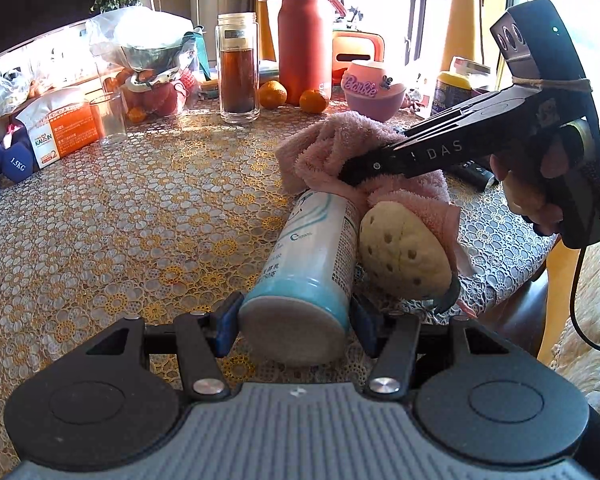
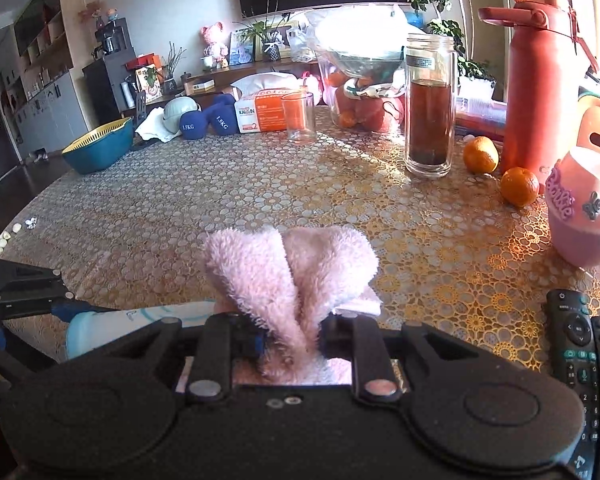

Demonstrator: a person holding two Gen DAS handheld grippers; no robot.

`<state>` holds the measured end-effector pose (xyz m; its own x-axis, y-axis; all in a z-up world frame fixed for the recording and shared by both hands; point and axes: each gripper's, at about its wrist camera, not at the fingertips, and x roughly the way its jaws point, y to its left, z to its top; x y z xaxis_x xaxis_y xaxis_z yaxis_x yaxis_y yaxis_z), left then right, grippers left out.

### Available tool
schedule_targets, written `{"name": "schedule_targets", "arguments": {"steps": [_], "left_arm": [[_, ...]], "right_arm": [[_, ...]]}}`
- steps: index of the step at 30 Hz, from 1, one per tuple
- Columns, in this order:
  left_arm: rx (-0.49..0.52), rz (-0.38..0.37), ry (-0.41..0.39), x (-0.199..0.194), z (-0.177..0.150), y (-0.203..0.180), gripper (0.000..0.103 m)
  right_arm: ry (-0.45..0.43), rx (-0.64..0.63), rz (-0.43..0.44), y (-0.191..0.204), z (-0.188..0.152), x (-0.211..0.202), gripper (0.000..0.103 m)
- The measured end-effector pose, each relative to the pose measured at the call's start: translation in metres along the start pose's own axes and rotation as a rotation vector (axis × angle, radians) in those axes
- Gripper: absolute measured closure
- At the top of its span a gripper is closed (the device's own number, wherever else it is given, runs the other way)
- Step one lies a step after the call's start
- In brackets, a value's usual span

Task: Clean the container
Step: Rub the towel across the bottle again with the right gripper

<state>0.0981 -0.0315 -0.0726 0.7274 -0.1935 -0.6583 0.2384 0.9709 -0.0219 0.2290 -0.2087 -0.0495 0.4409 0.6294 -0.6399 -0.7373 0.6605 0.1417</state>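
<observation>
A white and teal cylindrical container lies on its side above the patterned tablecloth, its base end towards me, with my left gripper shut on that base. A fluffy pink cloth drapes over the container's far end. My right gripper is shut on this cloth and comes in from the right, held by a hand. In the right wrist view the pink cloth bunches up between the right gripper's fingers, and the container shows at lower left. A cream perforated sponge-like ball rests beside the container.
At the back stand a glass bottle of dark tea, a red flask, oranges, a pink Barbie cup, an empty glass, a fruit bag and blue dumbbells. Remotes lie at the right edge.
</observation>
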Motion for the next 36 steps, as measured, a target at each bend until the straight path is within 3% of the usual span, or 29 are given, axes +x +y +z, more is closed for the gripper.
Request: {"name": "schedule_targets", "arguments": {"steps": [4, 9, 14, 18, 26, 36], "left_arm": [[-0.009, -0.005, 0.000, 0.000, 0.000, 0.000, 0.046], [-0.018, -0.008, 0.005, 0.001, -0.001, 0.001, 0.046], [-0.026, -0.010, -0.002, 0.000, -0.001, 0.002, 0.046], [-0.032, -0.012, -0.003, 0.000, 0.000, 0.004, 0.046], [-0.028, -0.011, -0.004, -0.001, 0.000, 0.004, 0.046], [-0.026, -0.011, -0.003, 0.000, 0.001, 0.004, 0.046]], "right_arm": [[0.005, -0.036, -0.037, 0.004, -0.004, -0.005, 0.082], [0.038, -0.090, -0.195, -0.002, -0.007, -0.010, 0.083], [-0.015, -0.115, -0.246, -0.002, -0.005, -0.034, 0.083], [-0.089, -0.143, -0.182, 0.012, 0.006, -0.056, 0.084], [-0.195, -0.202, 0.064, 0.051, 0.023, -0.071, 0.083], [-0.092, -0.294, 0.259, 0.094, 0.014, -0.048, 0.083]]}}
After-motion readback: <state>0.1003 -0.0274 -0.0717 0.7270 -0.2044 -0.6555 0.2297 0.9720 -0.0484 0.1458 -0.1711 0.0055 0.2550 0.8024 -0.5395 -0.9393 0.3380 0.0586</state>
